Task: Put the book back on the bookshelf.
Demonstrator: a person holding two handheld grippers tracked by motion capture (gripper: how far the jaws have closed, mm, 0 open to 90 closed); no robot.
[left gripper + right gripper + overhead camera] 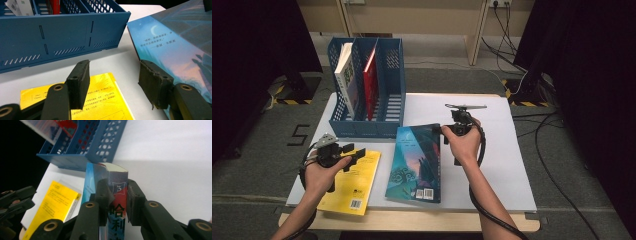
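Observation:
A thick book with a blue illustrated cover (pixel 417 162) lies mid-table. Its spine side looks tilted a little off the surface. My right gripper (pixel 443 131) is shut on that spine near its far end. In the right gripper view the two pads (pixel 103 195) press both sides of the red and blue spine (pixel 117 177). A yellow book (pixel 357 185) lies flat at the front left. My left gripper (pixel 357 152) hovers over its far edge, and in the left gripper view (pixel 113 77) it is open with nothing between the jaws and the yellow cover (pixel 105 100) below.
A blue three-slot file rack (pixel 362 129) stands at the back left of the white table top (pixel 512 165). A white book (pixel 346 70) stands in its left slot and a red book (pixel 370 80) in the middle one. Cables run over the floor on the right.

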